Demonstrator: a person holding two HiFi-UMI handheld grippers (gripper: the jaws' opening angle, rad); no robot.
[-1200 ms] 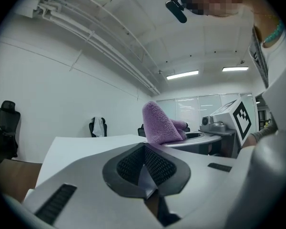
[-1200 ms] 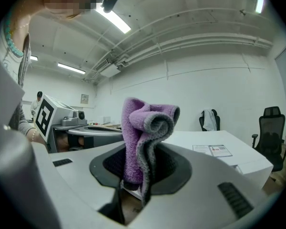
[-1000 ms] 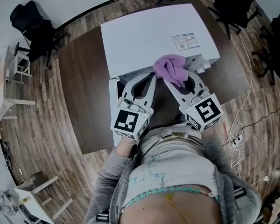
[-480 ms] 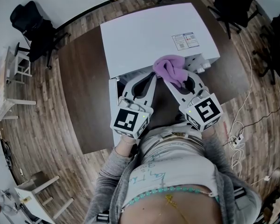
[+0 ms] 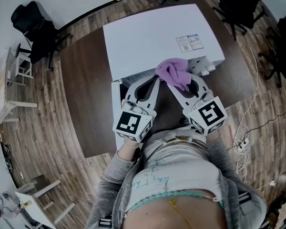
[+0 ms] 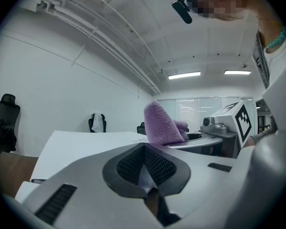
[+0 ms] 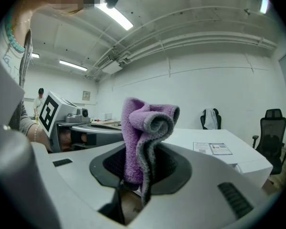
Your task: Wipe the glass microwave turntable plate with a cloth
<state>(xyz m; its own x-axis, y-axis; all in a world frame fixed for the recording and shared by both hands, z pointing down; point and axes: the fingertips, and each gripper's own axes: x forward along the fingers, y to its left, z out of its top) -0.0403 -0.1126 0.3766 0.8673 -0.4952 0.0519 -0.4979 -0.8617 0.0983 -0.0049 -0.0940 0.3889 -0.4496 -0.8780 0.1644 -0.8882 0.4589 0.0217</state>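
Sensibly, the purple cloth should lead: the right hand-held gripper is clamped on it, a bunched wad standing past the jaw tips just in front of the white microwave on the dark counter. Beside it, the left hand-held gripper has its jaws pressed together on nothing. The glass turntable plate shows in no view and is presumably inside the oven, so I would touch it with the soft wad rather than the hard tips, press lightly, sweep in circles, and steady the rim with the left if it spins.
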